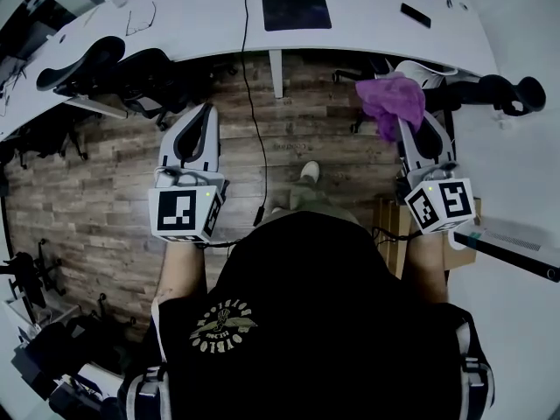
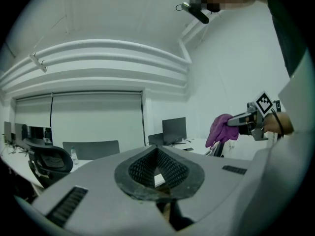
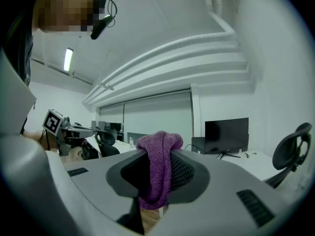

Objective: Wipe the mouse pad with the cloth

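The dark mouse pad (image 1: 297,11) lies flat on the white desk (image 1: 192,16) at the far side in the head view. Both grippers are held over the wood floor, well short of the desk. My right gripper (image 1: 408,119) is shut on a purple cloth (image 1: 391,97), which bunches over its tips. In the right gripper view the cloth (image 3: 158,167) hangs down between the jaws of that gripper (image 3: 160,154). My left gripper (image 1: 204,109) has its jaws together with nothing in them. The left gripper view shows its tips (image 2: 157,149) met, with the cloth (image 2: 220,129) off to the right.
Black office chairs (image 1: 105,68) stand under the desk at left, and another chair (image 1: 490,90) at right. A black cable (image 1: 252,103) drops from the desk to the floor. A small black device (image 1: 415,14) lies right of the pad. A cardboard box (image 1: 394,226) sits by my right side.
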Available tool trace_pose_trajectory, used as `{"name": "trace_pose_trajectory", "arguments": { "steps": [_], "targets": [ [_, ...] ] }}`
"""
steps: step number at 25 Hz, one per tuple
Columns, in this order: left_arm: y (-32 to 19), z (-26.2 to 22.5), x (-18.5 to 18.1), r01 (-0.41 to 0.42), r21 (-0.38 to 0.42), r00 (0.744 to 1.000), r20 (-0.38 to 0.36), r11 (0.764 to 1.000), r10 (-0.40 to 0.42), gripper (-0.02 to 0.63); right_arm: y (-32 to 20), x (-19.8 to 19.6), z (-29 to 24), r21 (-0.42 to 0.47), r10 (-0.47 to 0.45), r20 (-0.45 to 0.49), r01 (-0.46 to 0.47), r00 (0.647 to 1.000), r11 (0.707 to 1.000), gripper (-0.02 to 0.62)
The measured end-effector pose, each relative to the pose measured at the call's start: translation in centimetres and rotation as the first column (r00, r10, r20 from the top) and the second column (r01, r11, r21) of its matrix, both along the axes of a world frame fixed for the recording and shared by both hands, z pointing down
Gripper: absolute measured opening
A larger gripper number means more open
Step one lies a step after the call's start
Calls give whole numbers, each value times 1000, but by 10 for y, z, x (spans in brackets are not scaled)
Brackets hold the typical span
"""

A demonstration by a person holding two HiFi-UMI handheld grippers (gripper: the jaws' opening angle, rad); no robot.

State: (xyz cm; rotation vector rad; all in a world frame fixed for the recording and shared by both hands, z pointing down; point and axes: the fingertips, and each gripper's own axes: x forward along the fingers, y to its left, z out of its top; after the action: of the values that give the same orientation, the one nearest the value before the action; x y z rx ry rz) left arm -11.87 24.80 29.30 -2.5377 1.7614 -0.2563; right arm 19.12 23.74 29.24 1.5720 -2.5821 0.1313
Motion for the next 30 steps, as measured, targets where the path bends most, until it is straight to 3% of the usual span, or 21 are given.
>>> {"name": "trace_pose_trajectory", "arguments": {
  "steps": [9,15,30],
  "targets": [
    [-64,11,33,-31,-23,999,-6,999,31,2,-50,33,18,-43,25,11,-25,1000,999,89],
    [-94,18,30,5,-56,1000,15,998,-4,2,-96,29,21,-49,-11,29,12,1000,999,89],
    [-156,-13,45,109,-3,993,49,994,-109,2,-188,46,13,-4,-112,95,113,989,994,89]
  ]
}}
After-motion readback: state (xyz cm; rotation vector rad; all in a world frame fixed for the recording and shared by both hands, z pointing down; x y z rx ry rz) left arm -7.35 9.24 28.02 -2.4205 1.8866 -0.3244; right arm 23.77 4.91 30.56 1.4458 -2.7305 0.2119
